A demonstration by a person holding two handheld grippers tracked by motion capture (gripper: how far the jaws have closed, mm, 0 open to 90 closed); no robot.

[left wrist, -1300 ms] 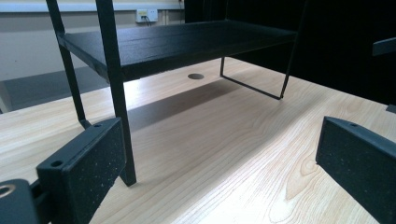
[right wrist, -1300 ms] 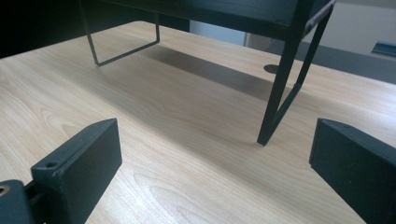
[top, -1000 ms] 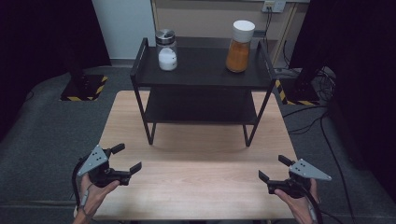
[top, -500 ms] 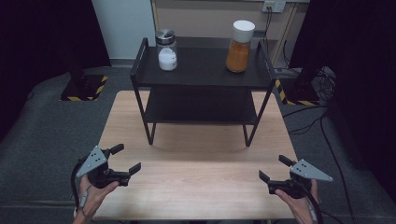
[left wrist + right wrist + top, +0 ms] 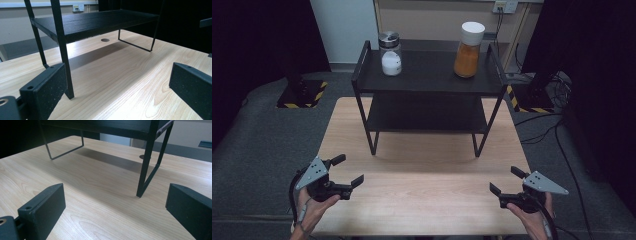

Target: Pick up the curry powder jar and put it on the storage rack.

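Observation:
A black two-tier rack (image 5: 427,80) stands at the back of the wooden table (image 5: 427,190). On its top shelf sit a glass jar of white powder with a metal lid (image 5: 390,54) at the left and a taller jar of orange powder with a white lid (image 5: 468,49) at the right. My left gripper (image 5: 348,171) hovers near the table's front left corner, open and empty. My right gripper (image 5: 507,181) hovers near the front right corner, also open and empty. In the left gripper view the rack's front leg (image 5: 63,47) rises just past the wide jaws; in the right gripper view a rack leg (image 5: 147,160) stands ahead.
The rack's lower shelf (image 5: 427,114) holds nothing visible. A round cable hole (image 5: 105,40) lies in the tabletop under the rack. Grey floor surrounds the table, with cables (image 5: 557,130) at the right and a striped stand base (image 5: 302,94) at the back left.

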